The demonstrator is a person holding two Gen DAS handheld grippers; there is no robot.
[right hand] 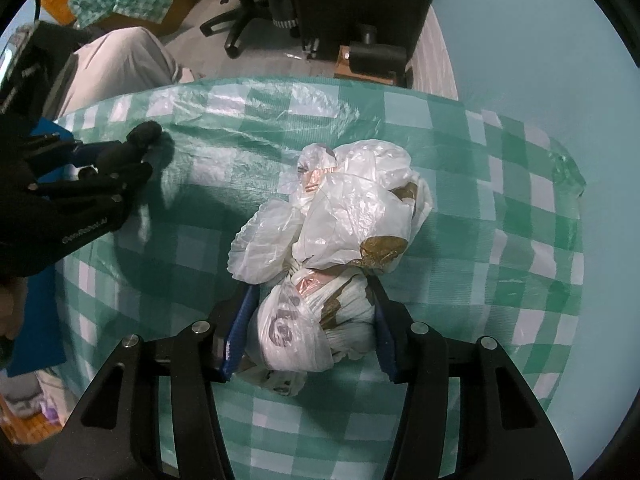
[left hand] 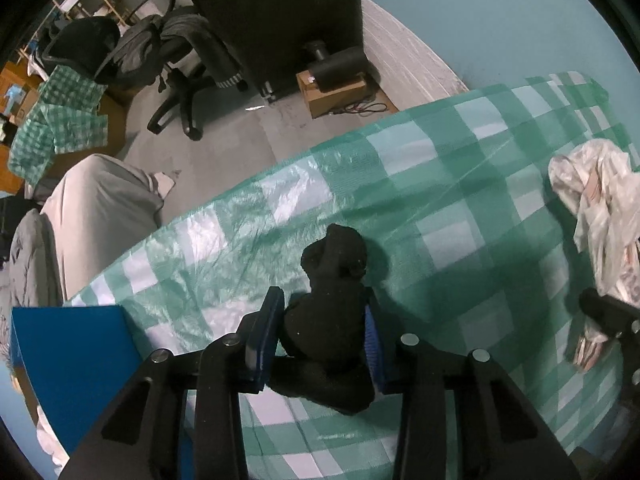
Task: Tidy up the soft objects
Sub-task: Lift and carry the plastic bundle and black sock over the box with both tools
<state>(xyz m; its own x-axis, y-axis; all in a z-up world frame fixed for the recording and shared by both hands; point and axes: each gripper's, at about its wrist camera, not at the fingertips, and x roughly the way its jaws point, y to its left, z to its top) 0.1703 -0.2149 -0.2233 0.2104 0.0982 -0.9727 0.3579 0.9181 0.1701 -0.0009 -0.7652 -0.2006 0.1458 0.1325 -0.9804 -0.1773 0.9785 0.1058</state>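
My left gripper (left hand: 322, 316) is shut on a black sock (left hand: 332, 280), a bunched dark lump held over the green-and-white checked tablecloth (left hand: 460, 184). The same sock (right hand: 134, 146) and left gripper (right hand: 116, 160) show at the left of the right wrist view. My right gripper (right hand: 310, 316) is shut on a crumpled white plastic bag (right hand: 340, 216) with brown and pink print, resting on the cloth (right hand: 500, 220). The bag (left hand: 600, 208) also shows at the right edge of the left wrist view, with the right gripper's finger (left hand: 608, 312) beside it.
A blue box (left hand: 72, 360) stands at the table's left edge. Beyond the table are a person's grey-clad leg (left hand: 100, 204), black office chairs (left hand: 176, 56), a cardboard box (left hand: 332, 92) on the floor and a teal wall (left hand: 500, 20).
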